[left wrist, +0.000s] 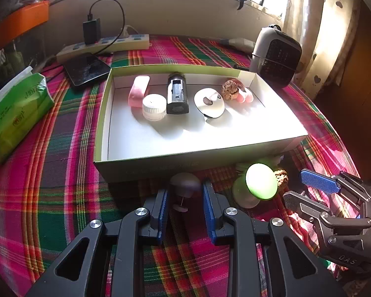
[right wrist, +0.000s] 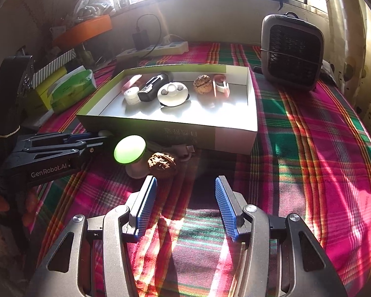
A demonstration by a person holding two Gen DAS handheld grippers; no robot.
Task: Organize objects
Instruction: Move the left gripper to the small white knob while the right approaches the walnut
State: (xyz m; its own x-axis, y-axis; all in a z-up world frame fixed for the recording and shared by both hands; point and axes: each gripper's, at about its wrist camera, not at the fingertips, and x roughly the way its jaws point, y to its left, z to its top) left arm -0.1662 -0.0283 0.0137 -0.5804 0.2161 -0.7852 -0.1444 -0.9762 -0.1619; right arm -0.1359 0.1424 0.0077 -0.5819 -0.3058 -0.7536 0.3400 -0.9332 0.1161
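The left gripper (left wrist: pixel 185 193) pinched a small grey domed pin (left wrist: pixel 185 184) just before the box (left wrist: pixel 160 168), the right gripper (right wrist: pixel 185 198) spread empty; that narrow hold risked slipping when lifted.

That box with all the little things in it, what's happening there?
Someone is tidying small things into the open box with two handheld grippers. A walnut, a white jar and a pink case already sit inside. The left gripper is closed around a small grey mushroom-shaped knob on the cloth in front of the box. The right gripper is open and empty, near a green-topped knob and another walnut.
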